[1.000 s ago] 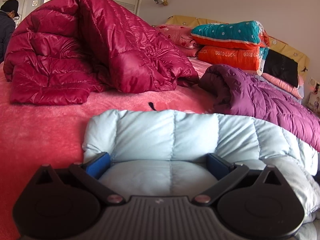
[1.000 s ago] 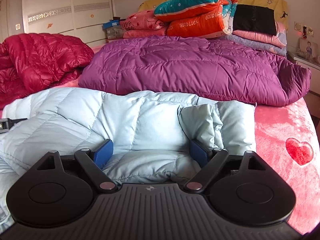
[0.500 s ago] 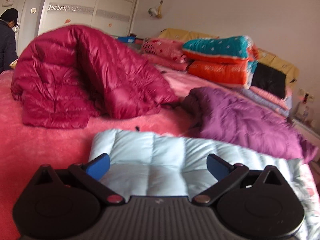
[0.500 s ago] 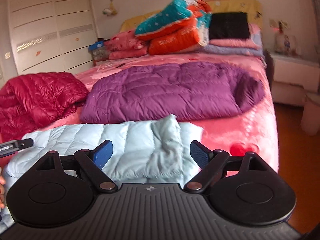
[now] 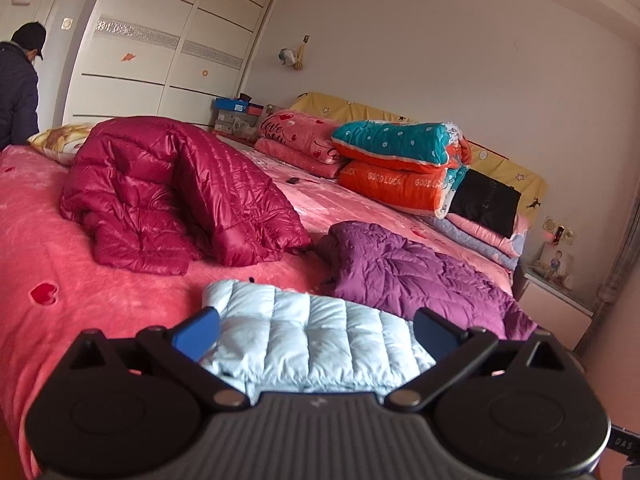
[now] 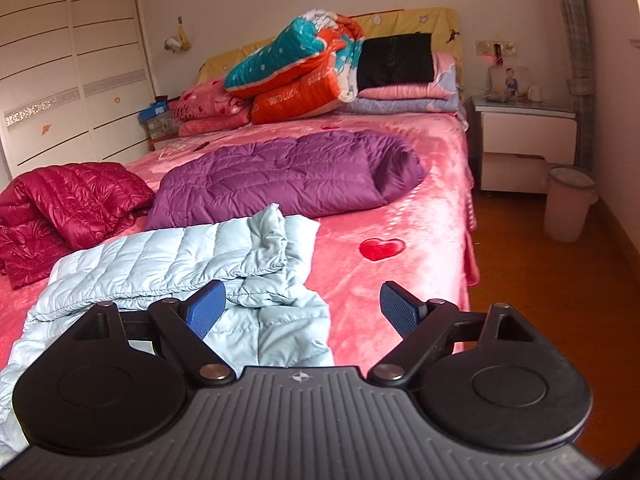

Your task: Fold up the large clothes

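Note:
A pale blue down jacket (image 5: 304,340) lies folded on the pink bed, just ahead of and below my left gripper (image 5: 316,332), which is open and empty above its near edge. In the right wrist view the same jacket (image 6: 168,264) lies at lower left with a rumpled sleeve on top. My right gripper (image 6: 304,310) is open and empty, raised above the jacket's right end. A purple down jacket (image 6: 280,176) lies behind the blue one, and a dark red one (image 5: 168,196) lies crumpled farther left.
Folded quilts (image 5: 396,168) are stacked at the headboard. A nightstand (image 6: 524,140) and a pink bin (image 6: 568,204) stand right of the bed on the wooden floor. A person in dark clothes (image 5: 18,84) stands far left by the wardrobe.
Both grippers have lifted up and back from the blue jacket, where their open jaws sat around the fabric. The jacket now lies free on the bed.

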`<state>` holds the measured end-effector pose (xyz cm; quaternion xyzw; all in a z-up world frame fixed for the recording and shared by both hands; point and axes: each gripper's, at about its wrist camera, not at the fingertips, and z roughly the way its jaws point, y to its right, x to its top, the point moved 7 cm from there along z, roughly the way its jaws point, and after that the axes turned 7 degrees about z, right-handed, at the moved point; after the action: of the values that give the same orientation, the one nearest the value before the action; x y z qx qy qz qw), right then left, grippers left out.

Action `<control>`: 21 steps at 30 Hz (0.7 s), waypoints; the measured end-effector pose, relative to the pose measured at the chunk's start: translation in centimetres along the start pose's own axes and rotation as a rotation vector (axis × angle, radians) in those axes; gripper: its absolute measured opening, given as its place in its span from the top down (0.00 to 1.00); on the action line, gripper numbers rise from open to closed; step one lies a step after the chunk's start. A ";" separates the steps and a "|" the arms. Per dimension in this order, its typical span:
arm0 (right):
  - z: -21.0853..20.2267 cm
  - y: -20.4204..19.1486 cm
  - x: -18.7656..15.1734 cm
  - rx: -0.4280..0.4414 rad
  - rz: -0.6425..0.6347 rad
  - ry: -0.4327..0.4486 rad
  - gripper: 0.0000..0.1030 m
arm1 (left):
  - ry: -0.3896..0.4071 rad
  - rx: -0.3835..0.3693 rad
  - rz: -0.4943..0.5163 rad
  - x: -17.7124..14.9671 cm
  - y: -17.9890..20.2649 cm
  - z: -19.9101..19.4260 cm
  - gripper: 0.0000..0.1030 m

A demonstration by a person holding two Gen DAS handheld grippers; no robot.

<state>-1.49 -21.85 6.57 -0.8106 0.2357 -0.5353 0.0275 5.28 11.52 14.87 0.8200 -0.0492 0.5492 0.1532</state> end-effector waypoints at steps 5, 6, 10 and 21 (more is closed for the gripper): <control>-3.2 1.1 -1.1 -0.024 0.006 0.005 0.00 | -0.030 -0.017 0.011 -0.7 0.3 -3.1 0.01; -3.7 1.3 -1.3 -0.028 0.005 0.009 0.00 | -0.037 -0.021 0.011 -0.8 0.3 -3.7 0.01; -5.4 1.8 -1.8 -0.043 0.002 0.028 0.00 | -0.060 -0.033 0.009 -1.0 0.3 -5.8 0.01; -8.5 3.3 -2.7 -0.095 -0.017 0.062 0.00 | -0.100 -0.057 0.015 -1.4 -0.4 -11.0 0.01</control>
<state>-10.97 -21.95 6.91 -0.7960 0.2546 -0.5487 -0.0231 -4.90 15.14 17.30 0.8413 -0.0785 0.5073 0.1695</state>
